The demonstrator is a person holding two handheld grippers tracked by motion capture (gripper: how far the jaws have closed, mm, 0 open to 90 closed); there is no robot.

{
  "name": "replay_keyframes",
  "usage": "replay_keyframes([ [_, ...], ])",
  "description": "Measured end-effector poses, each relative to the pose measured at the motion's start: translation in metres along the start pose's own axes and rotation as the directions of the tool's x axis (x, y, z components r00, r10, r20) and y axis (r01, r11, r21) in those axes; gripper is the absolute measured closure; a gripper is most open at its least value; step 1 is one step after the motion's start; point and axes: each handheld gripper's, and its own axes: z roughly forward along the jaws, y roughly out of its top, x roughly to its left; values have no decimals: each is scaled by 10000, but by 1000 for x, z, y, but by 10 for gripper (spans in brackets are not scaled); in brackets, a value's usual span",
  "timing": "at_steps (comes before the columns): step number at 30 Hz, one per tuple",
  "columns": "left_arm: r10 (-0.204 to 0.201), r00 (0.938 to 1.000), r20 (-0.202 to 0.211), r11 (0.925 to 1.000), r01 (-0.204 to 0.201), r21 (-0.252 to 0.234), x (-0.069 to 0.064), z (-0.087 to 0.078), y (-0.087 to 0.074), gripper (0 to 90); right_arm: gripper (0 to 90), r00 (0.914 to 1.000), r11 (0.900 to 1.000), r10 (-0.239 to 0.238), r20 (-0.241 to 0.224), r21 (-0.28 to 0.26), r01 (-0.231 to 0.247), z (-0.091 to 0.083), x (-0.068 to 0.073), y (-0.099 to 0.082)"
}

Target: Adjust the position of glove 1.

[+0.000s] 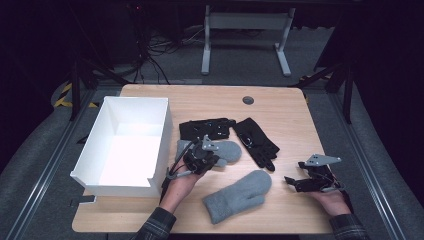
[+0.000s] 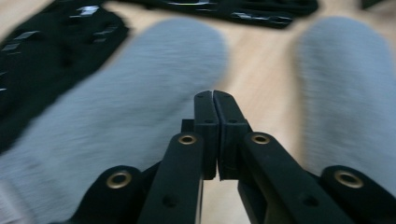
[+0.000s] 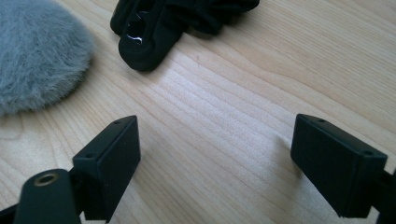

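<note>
The open white cardboard box is the landmark, standing at the left of the wooden table. Just right of its near right corner hovers the left gripper, over the cuff end of a grey fleece mitten that lies with its long axis running away from the box, rounded tip pointing right. In the left gripper view the jaws stand pressed together with nothing visibly between them, the mitten's fleece spreading beneath and to one side (whether the tips pinch any fabric I cannot tell).

Farther from the box, nearer the table's front edge, a second grey fleece mitten lies on a slant. Behind both, two black fingered gloves rest side by side.

Farthest from the box, the right gripper sits low over bare wood, its jaws wide apart and holding nothing, pointing back toward the second mitten.

The left hand is plainly nearer the first mitten, and the box lies directly to its left.
</note>
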Motion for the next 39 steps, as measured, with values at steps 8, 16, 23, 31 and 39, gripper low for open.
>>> replay_keyframes([
  [8,-715,9773,-1996,9955,826,474,27,13,0,900,158,10000,9999,6,18,-108,-6,1,0,-1],
  [16,-874,9810,-1732,9851,1110,1316,25,28,-4,900,158,10000,9998,16,35,-192,-15,1,0,-2],
  [23,-876,9924,-865,9854,990,1387,10,29,-4,900,158,10000,9998,17,34,-210,-16,1,0,-2],
  [31,-831,9960,315,9861,776,1468,-12,29,-5,900,158,10000,9998,-5,26,-218,5,1,0,-2],
  [39,-317,9947,974,9926,199,1199,-28,20,-4,898,158,10000,9998,-11,15,-220,11,1,-1,-2],
])
